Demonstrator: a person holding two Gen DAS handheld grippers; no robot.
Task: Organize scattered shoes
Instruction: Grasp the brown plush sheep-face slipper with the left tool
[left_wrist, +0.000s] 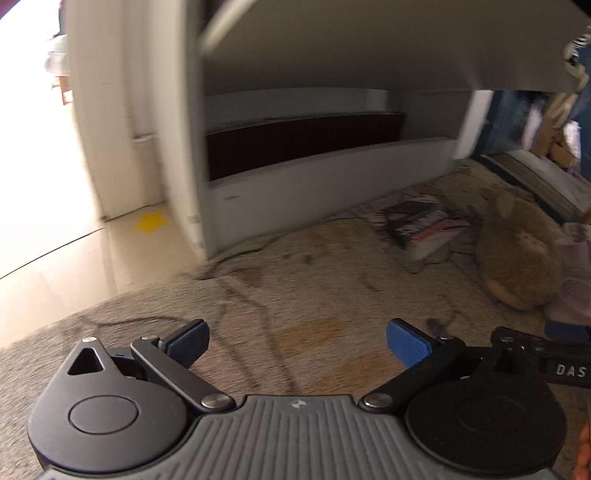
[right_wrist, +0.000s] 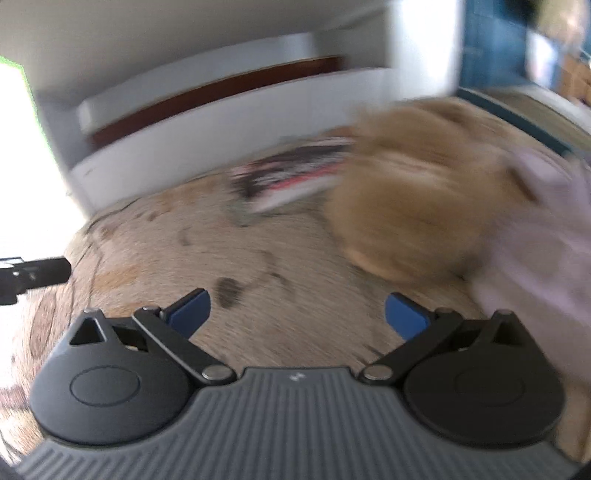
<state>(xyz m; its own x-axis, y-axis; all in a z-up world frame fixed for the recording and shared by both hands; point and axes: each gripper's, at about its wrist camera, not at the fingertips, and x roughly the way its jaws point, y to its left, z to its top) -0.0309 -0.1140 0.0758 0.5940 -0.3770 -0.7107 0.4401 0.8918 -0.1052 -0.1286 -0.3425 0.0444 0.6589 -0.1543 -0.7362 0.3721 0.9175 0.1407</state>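
Note:
A brown furry slipper (left_wrist: 517, 254) lies on the patterned carpet (left_wrist: 295, 280), ahead and to the right of my left gripper (left_wrist: 297, 339). That gripper is open, its blue pads wide apart over bare carpet. In the right wrist view the same furry slipper (right_wrist: 417, 199) is blurred and sits ahead-right of my right gripper (right_wrist: 297, 314), which is also open and holds nothing. A low white shoe cabinet (left_wrist: 295, 177) with a dark open shelf stands behind. Part of the right gripper shows at the edge of the left wrist view.
A thick book (left_wrist: 421, 221) lies on the carpet between the cabinet and the slipper. Pale pink fabric (right_wrist: 535, 229) lies right of the slipper. Pale tiled floor with a yellow star sticker (left_wrist: 151, 221) is to the left. A doormat (left_wrist: 543, 181) lies at the far right.

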